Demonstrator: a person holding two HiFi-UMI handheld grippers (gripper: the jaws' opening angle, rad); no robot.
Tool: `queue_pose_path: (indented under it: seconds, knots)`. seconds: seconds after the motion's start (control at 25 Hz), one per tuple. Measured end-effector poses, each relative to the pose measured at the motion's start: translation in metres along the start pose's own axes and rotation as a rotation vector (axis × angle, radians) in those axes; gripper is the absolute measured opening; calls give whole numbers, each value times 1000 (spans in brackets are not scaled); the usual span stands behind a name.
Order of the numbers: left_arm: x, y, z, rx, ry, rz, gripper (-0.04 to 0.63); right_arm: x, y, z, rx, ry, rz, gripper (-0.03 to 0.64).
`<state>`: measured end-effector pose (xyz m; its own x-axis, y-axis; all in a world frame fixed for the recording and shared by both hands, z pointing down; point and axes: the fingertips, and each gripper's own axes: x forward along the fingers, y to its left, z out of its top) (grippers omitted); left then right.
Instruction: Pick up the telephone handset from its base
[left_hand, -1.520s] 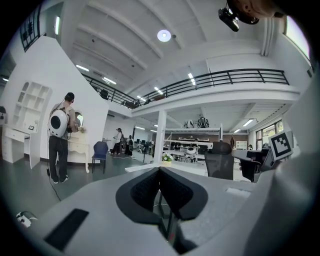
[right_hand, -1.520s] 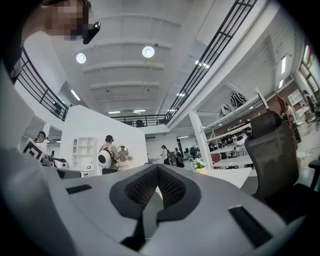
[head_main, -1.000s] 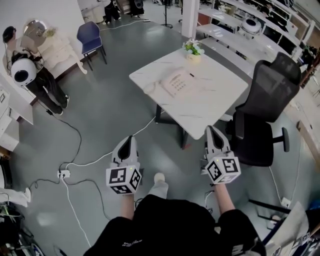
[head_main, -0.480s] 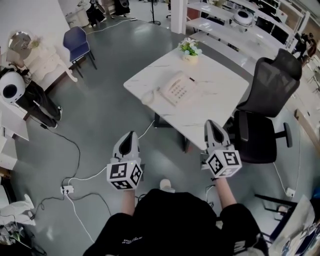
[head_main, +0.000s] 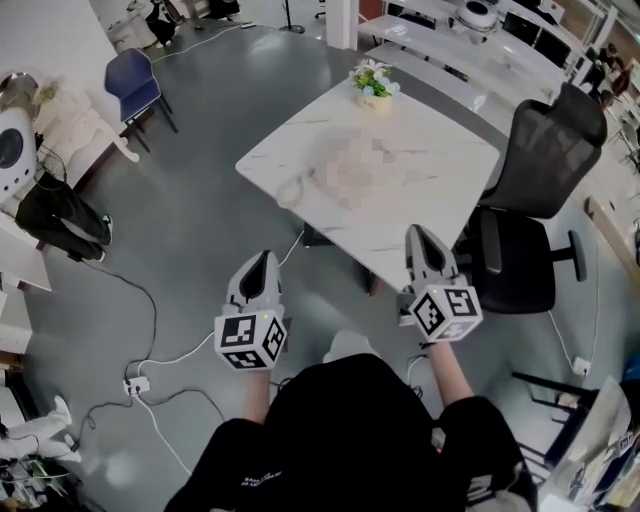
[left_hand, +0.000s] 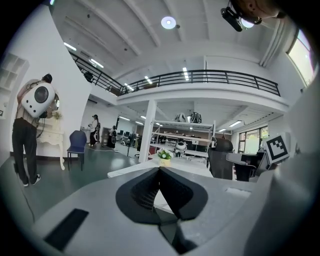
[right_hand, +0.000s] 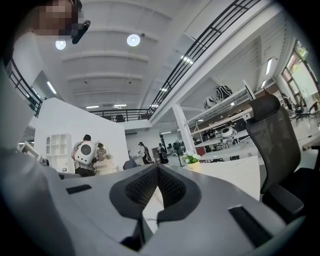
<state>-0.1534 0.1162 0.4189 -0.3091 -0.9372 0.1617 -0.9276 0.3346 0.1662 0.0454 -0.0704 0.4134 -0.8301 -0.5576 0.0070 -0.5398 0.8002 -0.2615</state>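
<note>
The telephone lies near the middle of the white marble table; in the head view it is only a blurred pale shape, so handset and base cannot be told apart. A pale cord end lies at the table's left edge. My left gripper is shut and empty, held over the floor short of the table's near corner. My right gripper is shut and empty too, its tip at the table's near edge. In the left gripper view the left gripper points level at the table, as does the right gripper in the right gripper view.
A small flower pot stands at the table's far corner. A black office chair is at the table's right side. A blue chair and a person with a white backpack are far left. Cables and a power strip lie on the floor.
The table has come nearer in the head view as I and both grippers advanced toward it. The right gripper's tip now reaches the table's near edge. Both stay shut.
</note>
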Motion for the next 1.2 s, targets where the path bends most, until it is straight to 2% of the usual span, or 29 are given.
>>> queue_pose_path:
  seconds: [0.32,0.68,1.2]
  knots:
    - [43,18,-10,-26,30,-25,-2,41,-13,-10,0,18,-23,-9]
    - [128,36,2,-9,69,-79,-2,112,-36,-16,-1,65,-42,-10]
    - [244,36,-1,25,182,-194,-2,186,-80,-28,33,114,-115,-11]
